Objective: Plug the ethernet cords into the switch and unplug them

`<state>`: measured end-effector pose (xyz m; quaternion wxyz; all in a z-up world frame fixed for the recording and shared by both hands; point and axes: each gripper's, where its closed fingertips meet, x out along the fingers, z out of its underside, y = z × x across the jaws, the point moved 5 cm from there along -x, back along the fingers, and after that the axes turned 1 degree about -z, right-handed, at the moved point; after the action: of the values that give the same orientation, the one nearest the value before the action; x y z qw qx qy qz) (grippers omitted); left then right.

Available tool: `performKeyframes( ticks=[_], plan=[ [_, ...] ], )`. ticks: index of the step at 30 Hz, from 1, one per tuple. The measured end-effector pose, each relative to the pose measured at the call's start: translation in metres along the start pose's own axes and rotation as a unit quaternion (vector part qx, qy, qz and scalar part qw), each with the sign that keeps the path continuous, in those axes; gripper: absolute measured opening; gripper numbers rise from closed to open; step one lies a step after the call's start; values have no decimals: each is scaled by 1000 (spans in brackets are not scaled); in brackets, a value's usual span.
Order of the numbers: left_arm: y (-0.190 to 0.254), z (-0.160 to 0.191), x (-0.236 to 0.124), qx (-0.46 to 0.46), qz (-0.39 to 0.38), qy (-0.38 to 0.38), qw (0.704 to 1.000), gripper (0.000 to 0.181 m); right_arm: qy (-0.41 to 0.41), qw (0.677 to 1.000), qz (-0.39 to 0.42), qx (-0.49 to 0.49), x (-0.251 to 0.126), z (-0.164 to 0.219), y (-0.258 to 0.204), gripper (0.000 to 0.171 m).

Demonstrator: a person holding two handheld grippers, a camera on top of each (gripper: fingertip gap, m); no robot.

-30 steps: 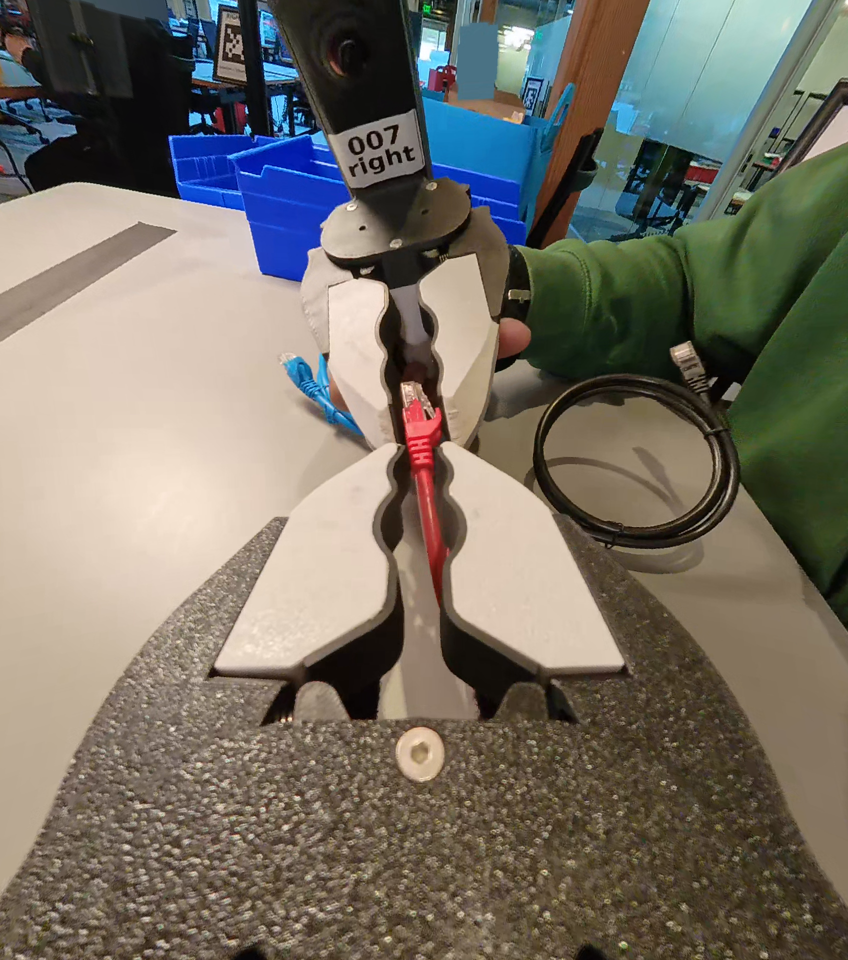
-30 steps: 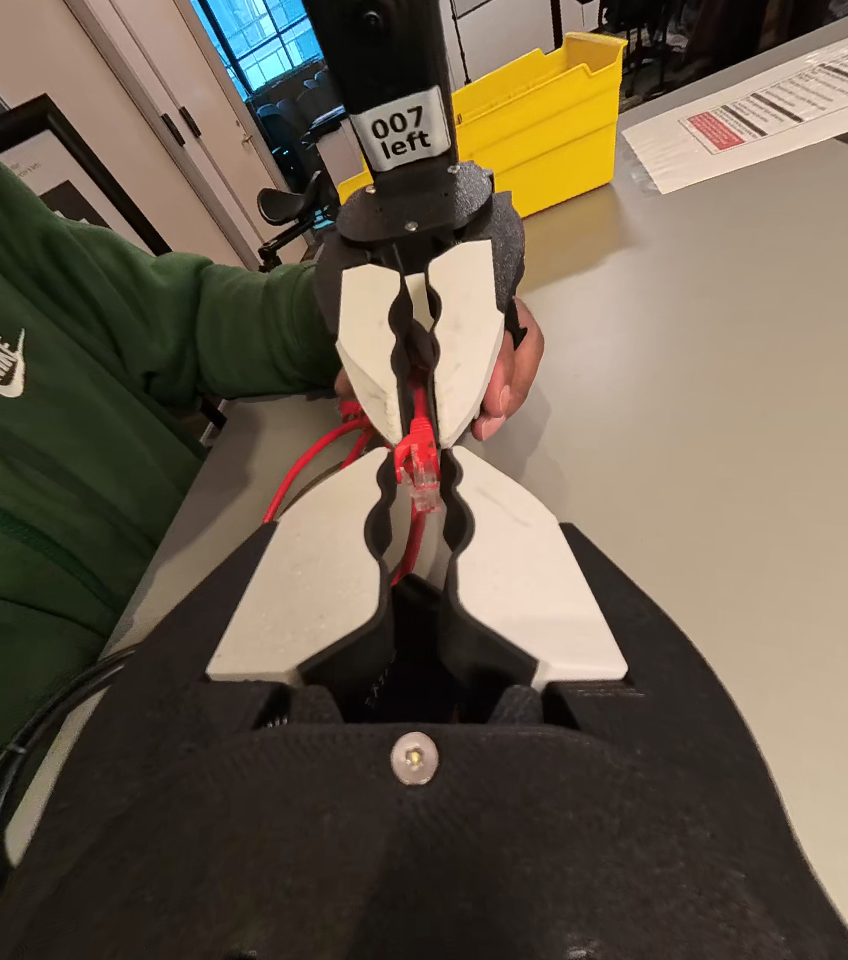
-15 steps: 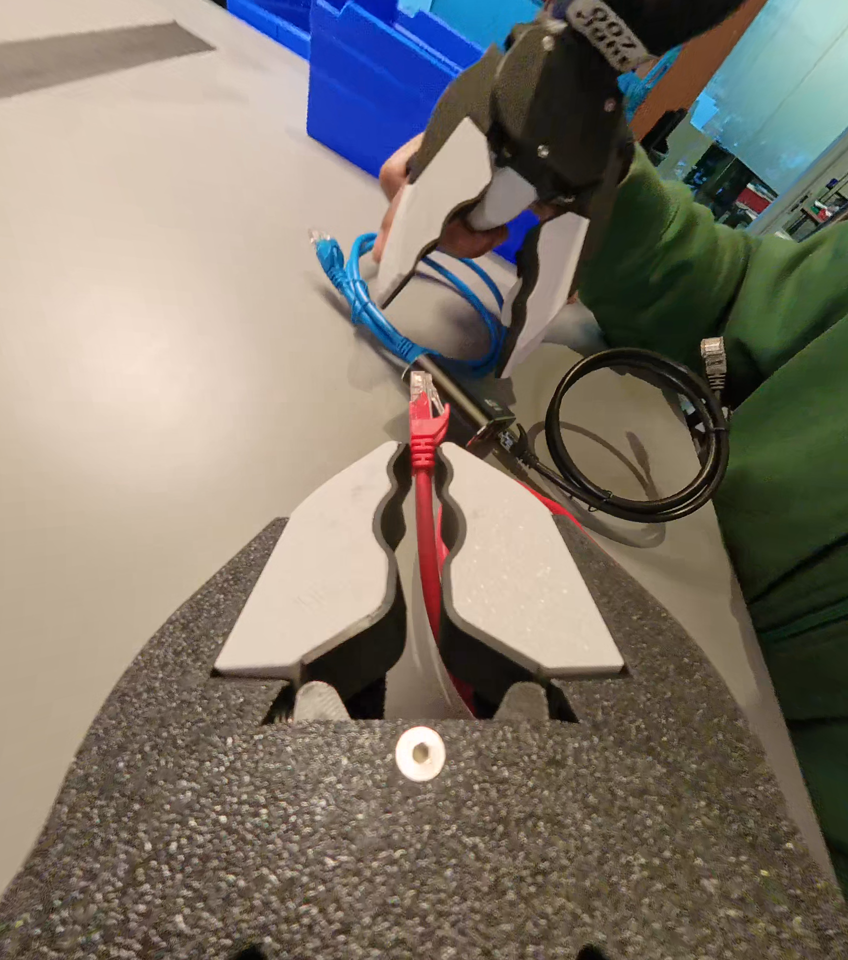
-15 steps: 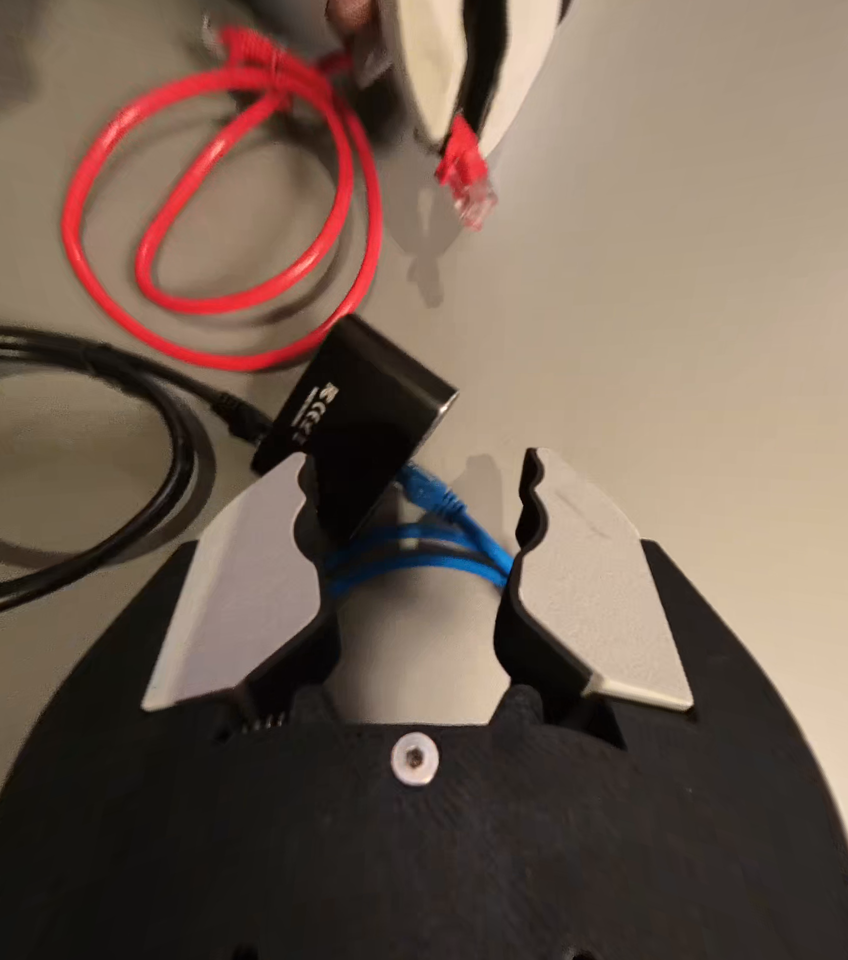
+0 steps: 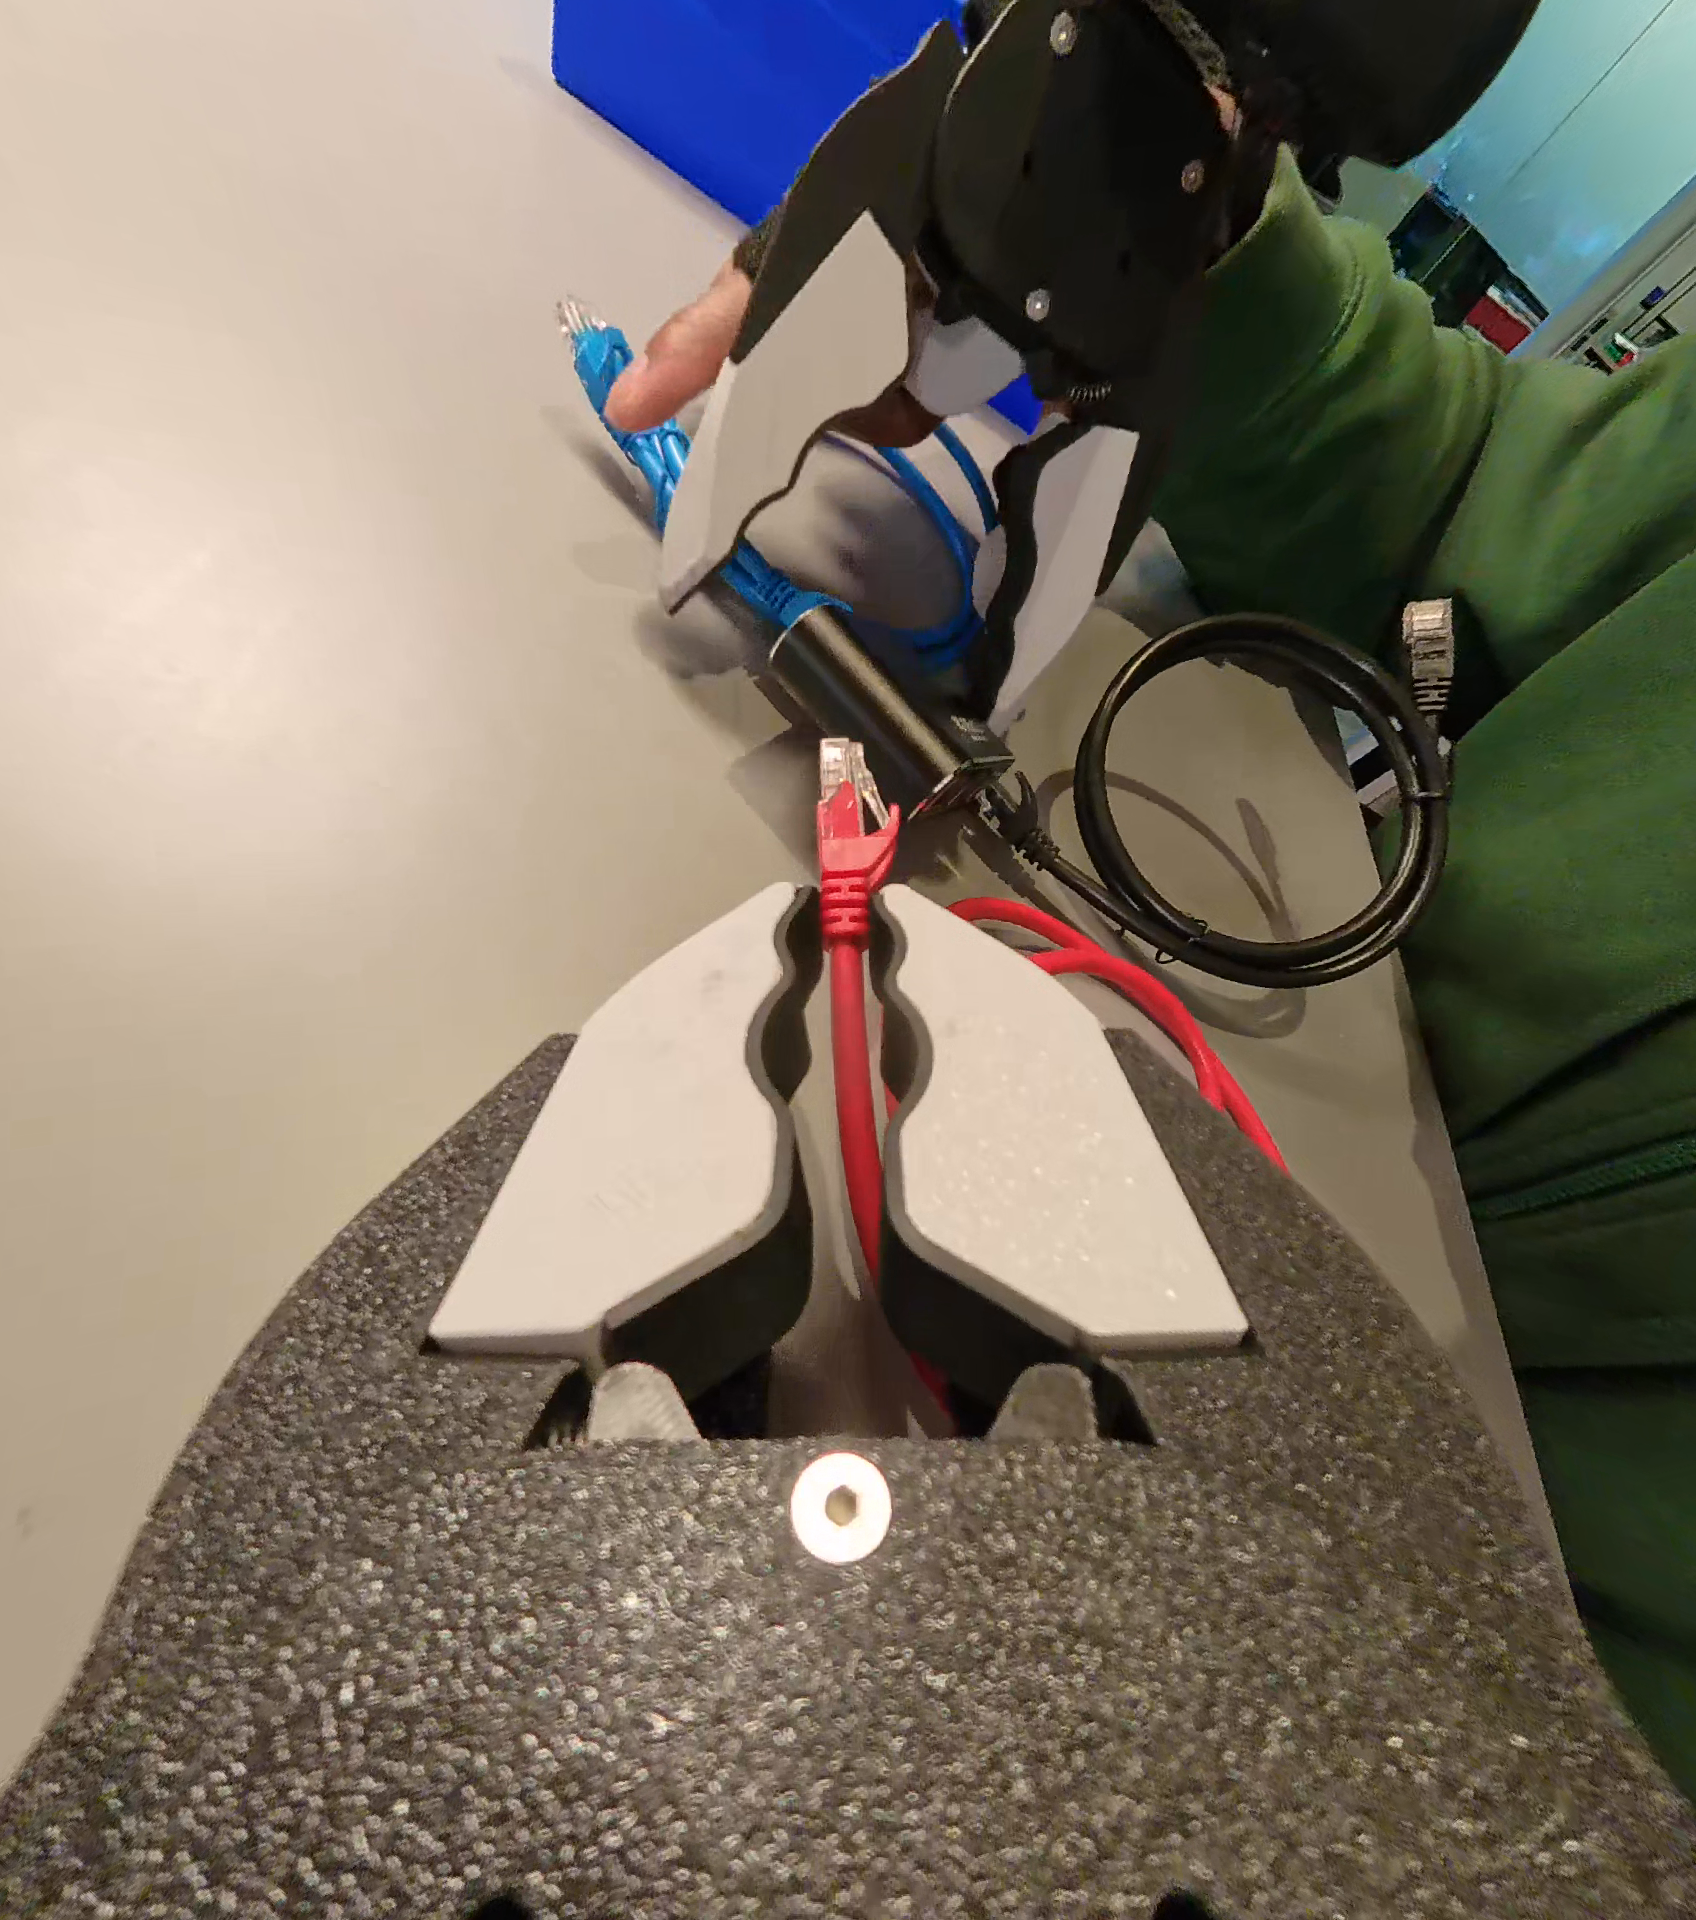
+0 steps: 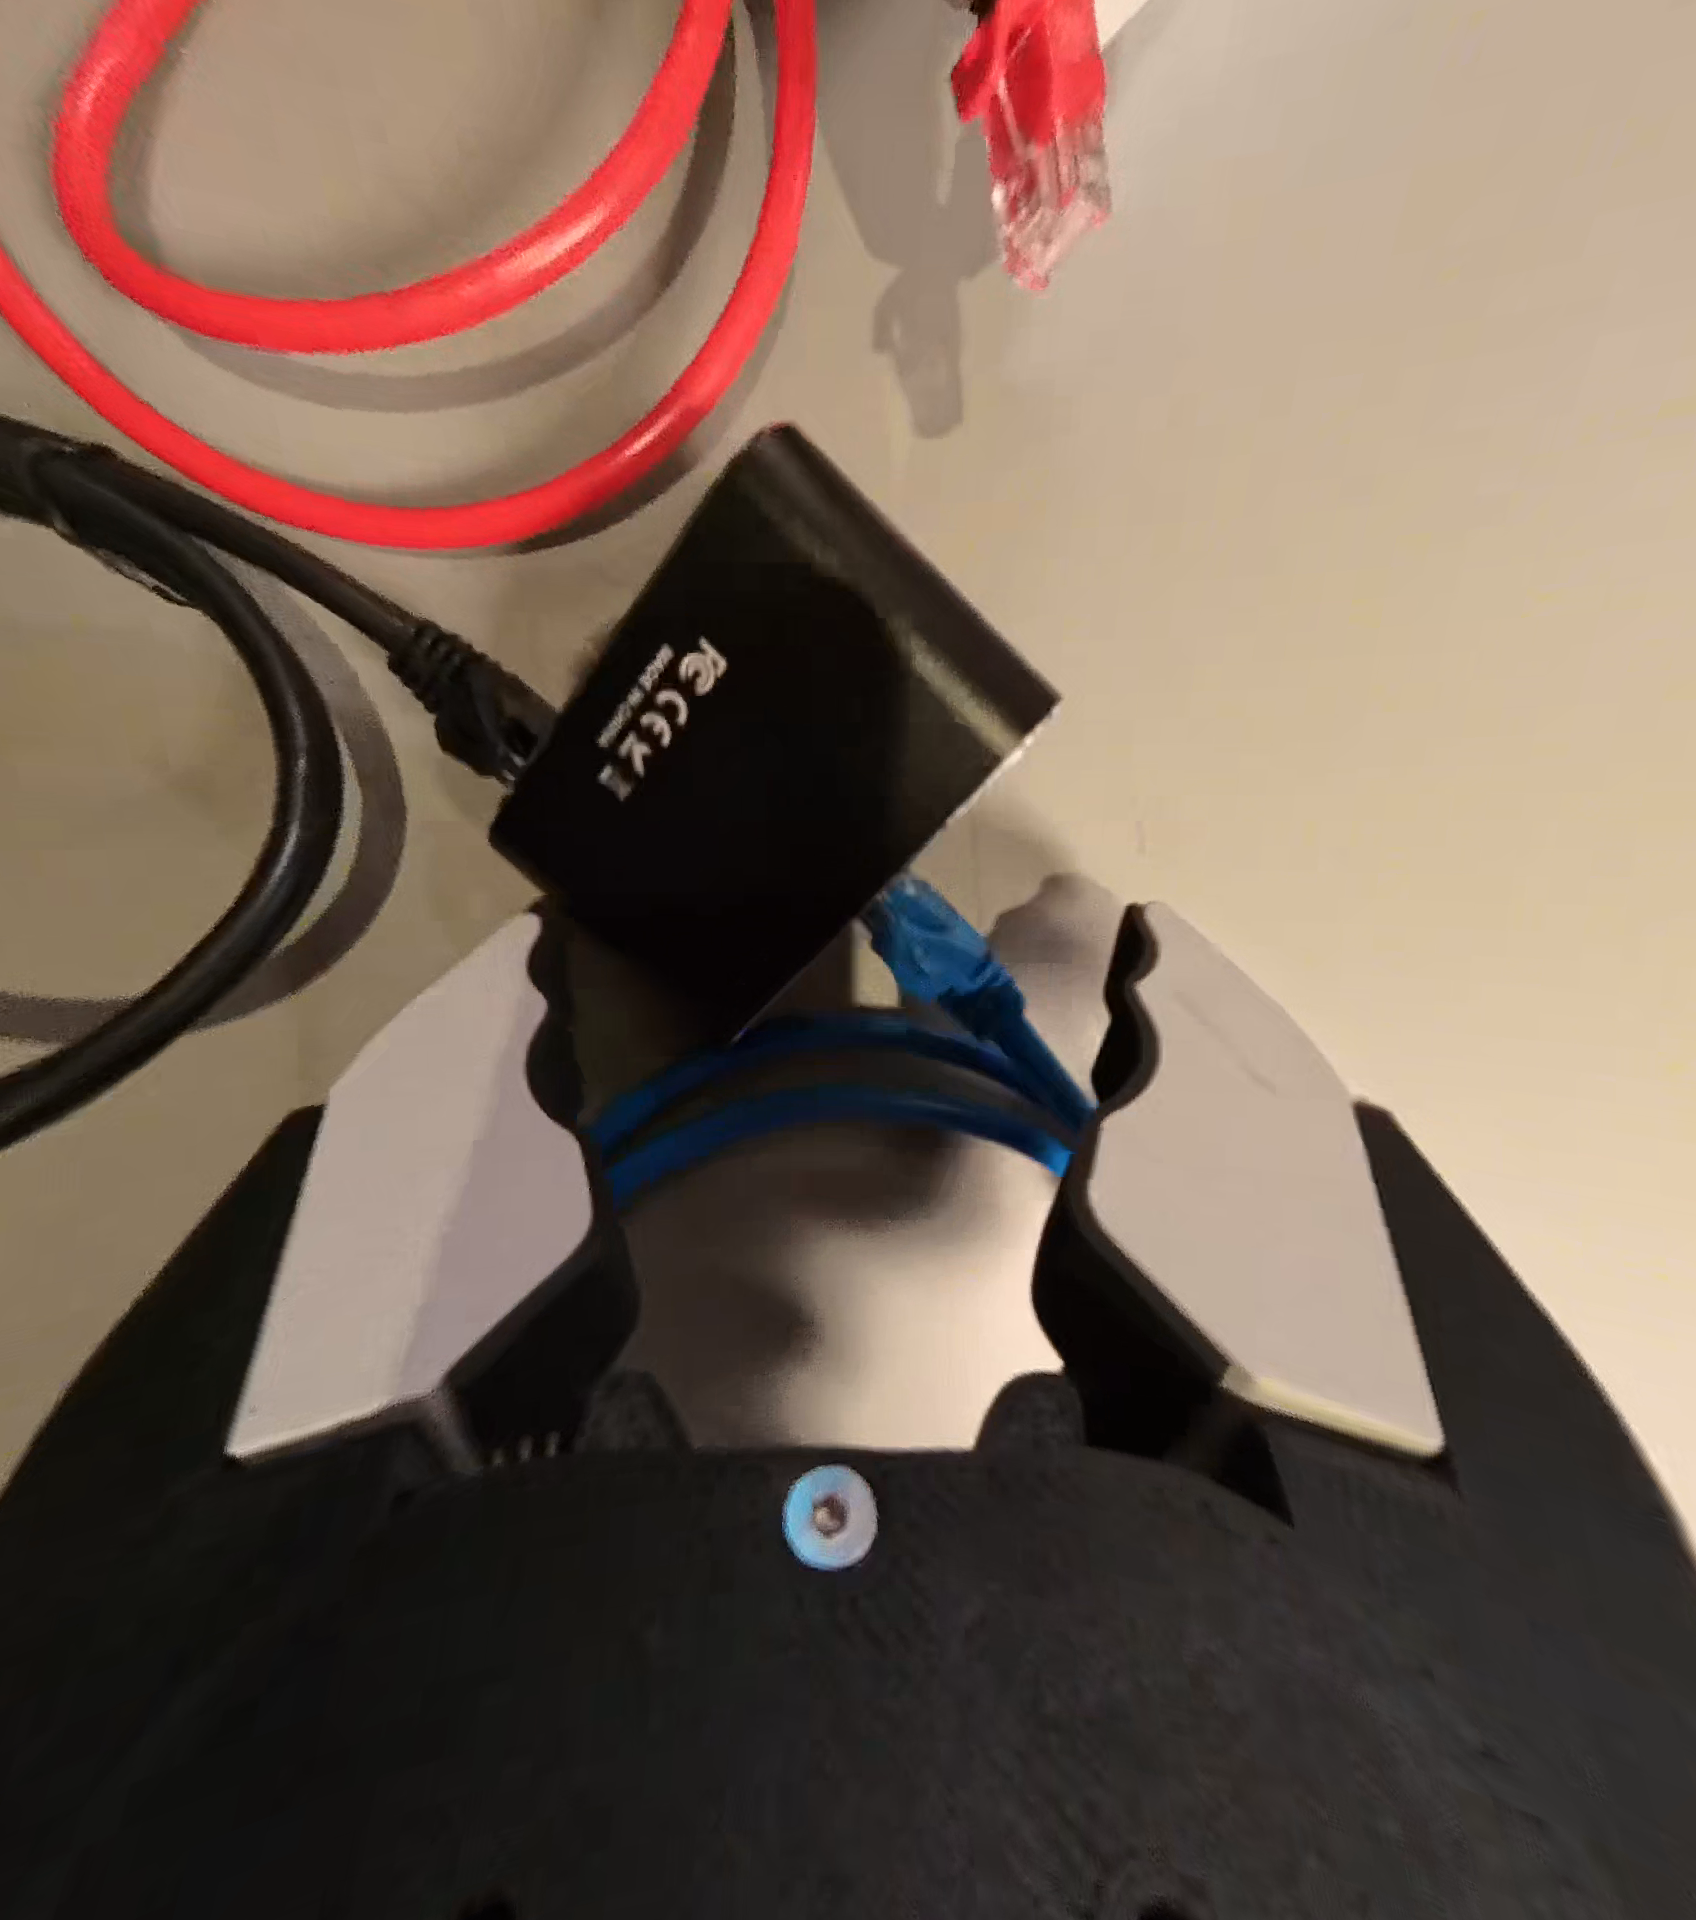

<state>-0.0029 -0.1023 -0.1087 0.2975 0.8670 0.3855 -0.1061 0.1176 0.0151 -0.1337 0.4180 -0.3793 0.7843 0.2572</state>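
Switch (image 6: 771, 717) lies flat on table (image 5: 200, 623), black cord (image 6: 200, 644) plugged in one end, blue cord (image 6: 937, 956) apparently seated in other; blur leaves that unsure. Left gripper (image 5: 846, 902) clenched on red cord (image 5: 849, 1039) just behind plug, plug tip near switch, not inserted. Right gripper (image 6: 828, 935), a second ago pinching same red plug, now released, fingers spread wide, lowered over switch's blue-cord end. Judgement: handover finished; right about to steady switch, left to insert red plug.

cords 3: red (image 5: 846, 1049), blue (image 6: 823, 1091), black (image 5: 1270, 935) | switch 1 (image 6: 771, 717) | bin 1 (image 5: 719, 94)
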Motion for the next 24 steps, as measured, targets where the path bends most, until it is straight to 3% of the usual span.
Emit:
performKeyframes(
  ticks=[3,5,9,15,24],
  plan=[
    [-1,1,0,-4,-3,-3,1000,9,7,1000,-22,3,5,-7,-3,79],
    [-2,0,-1,-12,-9,1,1000,9,20,1000,-21,-8,7,-11,-4,75],
    [-6,-3,-6,-36,-24,17,999,9,35,998,48,-9,3,-9,3,67],
    [-10,-14,-25,-41,-55,62,996,9,44,990,135,0,-7,-2,15,60],
    [-10,-38,-75,49,-161,111,979,9,93,981,169,35,-32,1,27,54]
  ],
)
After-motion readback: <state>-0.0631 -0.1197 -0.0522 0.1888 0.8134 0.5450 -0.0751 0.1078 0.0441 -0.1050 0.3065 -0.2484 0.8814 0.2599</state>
